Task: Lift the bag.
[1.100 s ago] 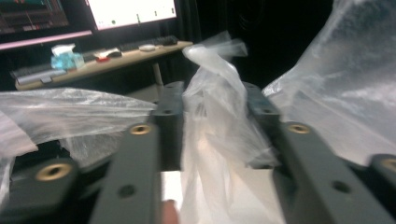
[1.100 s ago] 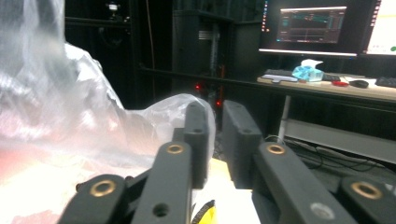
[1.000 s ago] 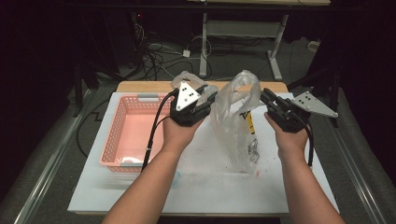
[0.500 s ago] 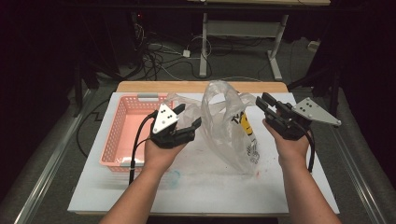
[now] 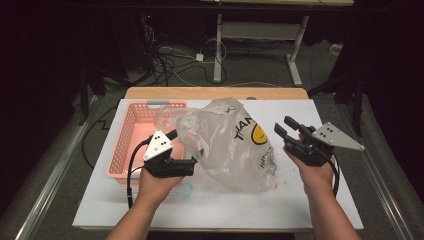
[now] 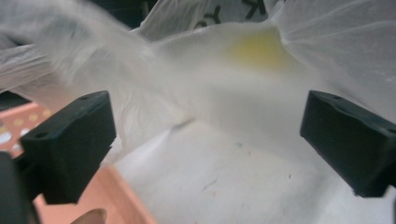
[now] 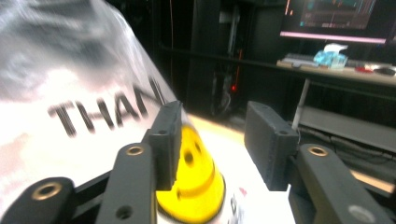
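- Dark room surrounds a white-topped table [image 5: 215,210]; cables lie on the floor beyond it and a lit screen shows at the back in the right gripper view.
- Bag [image 5: 227,145]: clear plastic, printed with black letters and a yellow smiley. It lies slumped on the table at centre, between the two hands.
- Bag, left edge: overlaps the rim of the basket [image 5: 131,145], a pink perforated one standing on the table's left part.
- Left tongs [image 5: 189,164]: held low at the bag's near left corner, just beside the basket. The jaws have just been opening and now stand wide.
- Left gripper view: both pads [image 6: 70,144] stand far apart with bare table between them. The bag film hangs just beyond the pads; no pad presses on it.
- Right tongs [image 5: 286,126]: held at the bag's right side, pointing away from the person. The jaws have just been opening and stand partly apart.
- Right gripper view: the gap between the pads is empty. The bag's smiley print sits just beside the left pad [image 7: 168,140]; whether film and pad touch cannot be told.
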